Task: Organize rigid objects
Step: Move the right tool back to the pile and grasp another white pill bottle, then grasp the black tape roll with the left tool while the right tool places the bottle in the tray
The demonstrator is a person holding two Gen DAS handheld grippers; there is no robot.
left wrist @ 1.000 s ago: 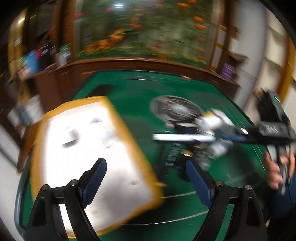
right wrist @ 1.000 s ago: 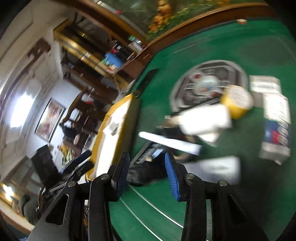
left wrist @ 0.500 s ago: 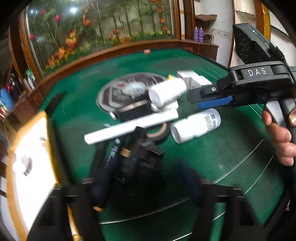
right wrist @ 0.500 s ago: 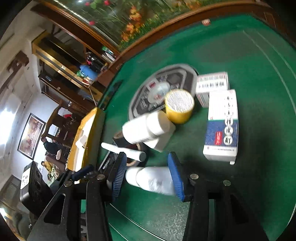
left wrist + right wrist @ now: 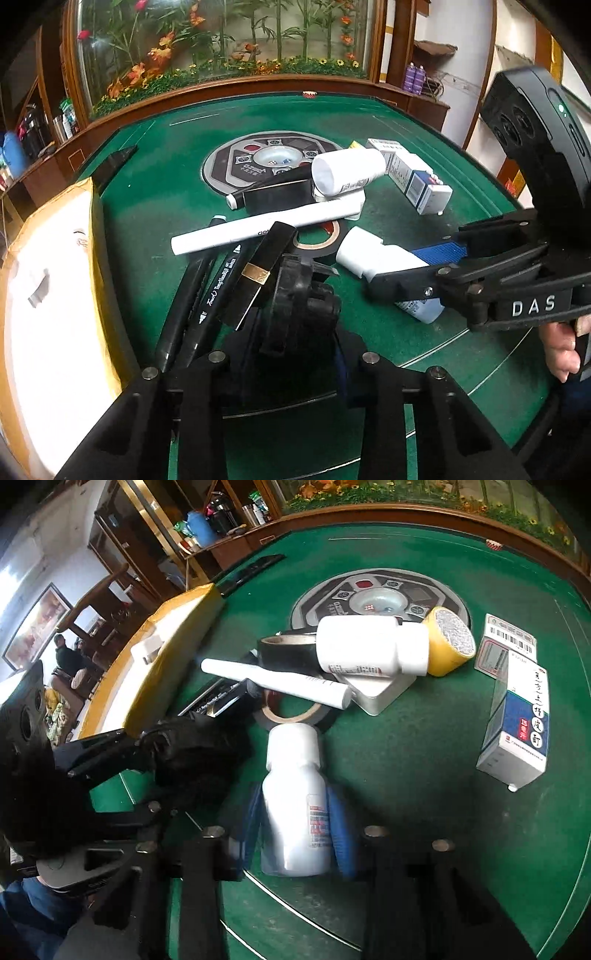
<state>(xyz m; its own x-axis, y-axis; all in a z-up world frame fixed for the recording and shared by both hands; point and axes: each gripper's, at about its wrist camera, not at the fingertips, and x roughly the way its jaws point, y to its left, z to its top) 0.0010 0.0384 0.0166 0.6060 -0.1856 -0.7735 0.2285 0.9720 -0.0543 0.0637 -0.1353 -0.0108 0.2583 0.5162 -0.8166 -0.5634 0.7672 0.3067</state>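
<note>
Right wrist view: my right claw (image 5: 295,823) is closing around a white bottle (image 5: 295,805) lying on the green table (image 5: 424,757). My left claw (image 5: 295,332) is closing on a black clip (image 5: 303,295) beside the pens (image 5: 207,295).

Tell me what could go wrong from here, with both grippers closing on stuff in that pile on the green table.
1. The left gripper is closing on a black plastic clip that a black bar with a gold band leans against; lifting the clip may topple the bar and shift the black markers beside it.
2. The right gripper is closing around the body of a white bottle lying on its side; the smooth round body might slip or roll out.
3. The two grippers work close together and could collide.
</note>
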